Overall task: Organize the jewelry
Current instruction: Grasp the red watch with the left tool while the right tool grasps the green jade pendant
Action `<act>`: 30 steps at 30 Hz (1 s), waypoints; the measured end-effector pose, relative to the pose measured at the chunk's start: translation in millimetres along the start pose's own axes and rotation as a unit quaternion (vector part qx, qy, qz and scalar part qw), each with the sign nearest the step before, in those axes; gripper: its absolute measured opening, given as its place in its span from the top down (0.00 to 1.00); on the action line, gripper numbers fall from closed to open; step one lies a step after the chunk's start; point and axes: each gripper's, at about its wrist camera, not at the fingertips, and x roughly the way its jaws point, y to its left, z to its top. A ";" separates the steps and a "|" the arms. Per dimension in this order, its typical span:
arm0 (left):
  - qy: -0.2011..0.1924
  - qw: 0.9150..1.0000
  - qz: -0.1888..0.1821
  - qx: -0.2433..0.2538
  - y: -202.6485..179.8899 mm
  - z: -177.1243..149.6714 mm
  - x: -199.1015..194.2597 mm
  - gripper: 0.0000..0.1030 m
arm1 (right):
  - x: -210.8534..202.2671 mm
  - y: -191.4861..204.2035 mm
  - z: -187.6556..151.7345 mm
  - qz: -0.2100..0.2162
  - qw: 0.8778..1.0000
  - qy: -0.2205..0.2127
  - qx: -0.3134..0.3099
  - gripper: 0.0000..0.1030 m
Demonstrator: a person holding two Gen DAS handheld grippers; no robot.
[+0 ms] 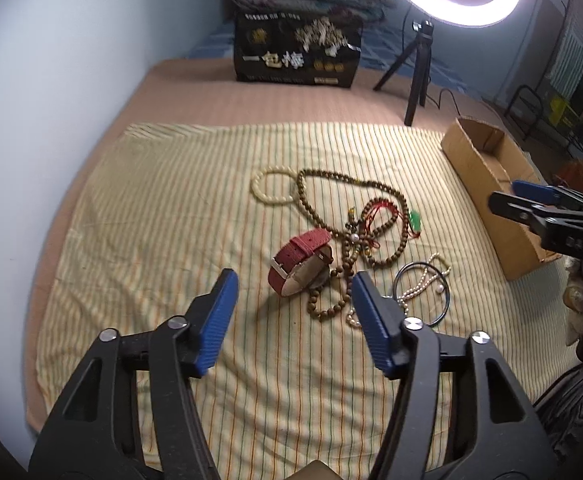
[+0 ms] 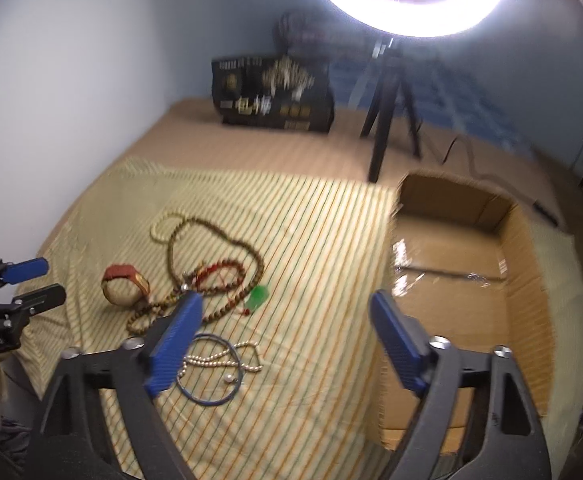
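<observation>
A pile of jewelry lies on the striped cloth (image 1: 171, 208): a red-strap watch (image 1: 297, 266), a cream bead bracelet (image 1: 273, 189), long brown bead strands (image 1: 323, 196), a green pendant (image 1: 416, 222), a pearl strand (image 1: 419, 286) and a blue bangle (image 1: 445, 300). My left gripper (image 1: 293, 280) is open and empty, just short of the watch. My right gripper (image 2: 285, 300) is open and empty, between the pile and the cardboard box (image 2: 451, 280). The watch (image 2: 125, 284), pendant (image 2: 257, 296) and bangle (image 2: 211, 368) also show in the right wrist view.
The open cardboard box (image 1: 487, 176) sits at the cloth's right edge. A ring light on a black tripod (image 1: 419, 64) and a black printed bag (image 1: 295, 52) stand at the back. A wall runs along the left.
</observation>
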 end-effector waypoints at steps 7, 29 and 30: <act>0.012 0.999 -0.010 0.031 -2.8 4.6 23.8 0.50 | 45.4 4.0 -2.4 0.030 0.997 0.072 0.016 0.46; 0.050 0.995 -0.046 0.073 3.0 9.1 78.2 0.54 | 102.7 5.6 -3.9 0.036 0.991 0.131 0.022 0.69; 0.052 0.995 -0.048 0.073 2.4 8.9 79.9 0.60 | 104.6 6.6 -3.7 0.034 0.990 0.132 0.020 0.69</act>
